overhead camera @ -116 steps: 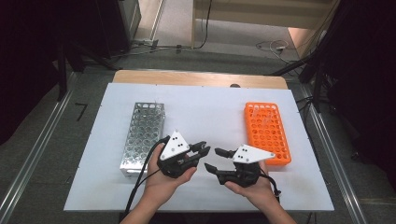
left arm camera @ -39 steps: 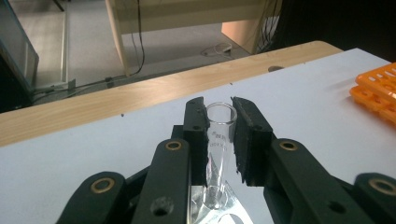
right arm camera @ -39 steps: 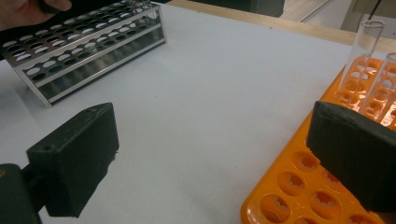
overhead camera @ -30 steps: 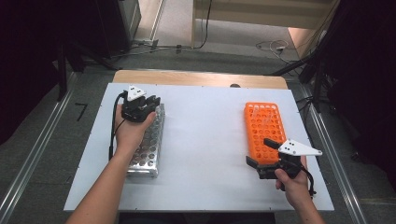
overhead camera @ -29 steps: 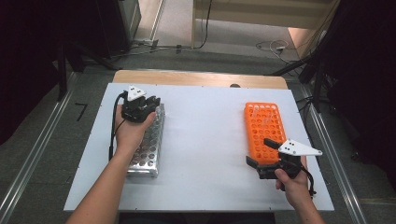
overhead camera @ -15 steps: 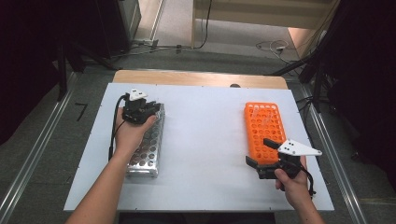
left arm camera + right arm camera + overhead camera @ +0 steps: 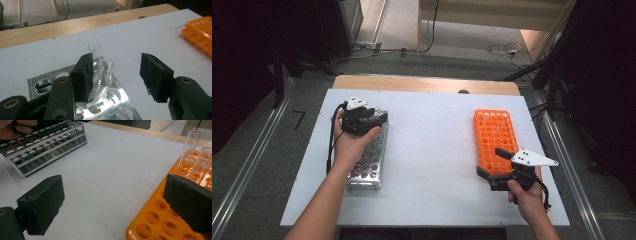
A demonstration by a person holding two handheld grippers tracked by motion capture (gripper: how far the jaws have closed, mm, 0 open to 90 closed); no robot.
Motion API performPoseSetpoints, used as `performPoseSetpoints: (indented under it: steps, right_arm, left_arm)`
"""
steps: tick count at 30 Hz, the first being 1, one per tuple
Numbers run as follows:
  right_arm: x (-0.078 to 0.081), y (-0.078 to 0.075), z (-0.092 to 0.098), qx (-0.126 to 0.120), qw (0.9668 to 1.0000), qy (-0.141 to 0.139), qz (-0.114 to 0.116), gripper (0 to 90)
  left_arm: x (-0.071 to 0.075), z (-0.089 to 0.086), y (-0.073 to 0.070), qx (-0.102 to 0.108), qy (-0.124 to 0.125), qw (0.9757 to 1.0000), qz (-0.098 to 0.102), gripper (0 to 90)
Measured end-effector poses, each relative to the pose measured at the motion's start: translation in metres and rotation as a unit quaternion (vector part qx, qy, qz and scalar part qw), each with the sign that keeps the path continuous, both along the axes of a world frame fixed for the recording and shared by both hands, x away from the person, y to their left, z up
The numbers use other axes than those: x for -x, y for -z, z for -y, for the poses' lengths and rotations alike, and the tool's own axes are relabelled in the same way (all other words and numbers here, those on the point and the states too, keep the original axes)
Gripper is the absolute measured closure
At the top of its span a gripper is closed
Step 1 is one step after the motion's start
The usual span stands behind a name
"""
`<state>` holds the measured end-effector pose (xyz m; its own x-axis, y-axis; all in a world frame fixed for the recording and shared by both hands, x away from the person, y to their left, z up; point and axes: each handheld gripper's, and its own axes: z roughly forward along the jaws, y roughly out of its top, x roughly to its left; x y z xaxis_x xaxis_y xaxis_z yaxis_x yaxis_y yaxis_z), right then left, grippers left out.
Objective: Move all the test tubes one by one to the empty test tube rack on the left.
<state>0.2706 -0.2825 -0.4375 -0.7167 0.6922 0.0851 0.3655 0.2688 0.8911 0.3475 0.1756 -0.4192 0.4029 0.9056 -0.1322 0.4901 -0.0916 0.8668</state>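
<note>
While opening over the metal rack [image 7: 368, 150], left gripper [image 7: 115, 75] fingers just released a glass tube [image 7: 95, 62] (right gripper [image 7: 112, 202] agape, empty); next, back to the orange rack [image 7: 497, 135].

The metal rack [image 7: 82, 100] runs off the bottom edge; a black jaw hides a glass tube's [image 7: 95, 53] lower part.

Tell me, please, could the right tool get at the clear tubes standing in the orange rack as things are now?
Probably yes. The right tool has its jaws wide apart at the near end of the orange rack, and the clear tubes stand upright just beyond it, with nothing between. The left tool is off at the metal rack.
</note>
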Motion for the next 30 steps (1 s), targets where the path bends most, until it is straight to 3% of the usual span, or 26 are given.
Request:
performPoseSetpoints:
  steps: [2, 8, 19, 30]
  right_arm:
    - [-0.001, 0.000, 0.001, -0.001, 1.0000, 0.002, -0.001, 2.2]
    - [-0.004, -0.002, 0.006, -0.003, 0.9999, 0.014, 0.001, 2.3]
    - [-0.024, 0.003, 0.011, 0.003, 0.9989, 0.046, -0.011, 5.3]
    - [-0.051, 0.010, 0.009, 0.026, 0.9925, 0.112, -0.042, 25.7]
  left_arm:
    - [0.006, 0.001, -0.002, 0.003, 0.005, 1.0000, 0.007, 31.8]
    - [0.028, 0.005, -0.010, 0.016, 0.021, 0.9992, 0.029, 23.4]
    - [0.069, 0.019, -0.011, 0.046, 0.062, 0.9964, 0.037, 9.7]
    - [0.095, 0.033, -0.011, 0.058, 0.095, 0.9929, 0.043, 0.0]
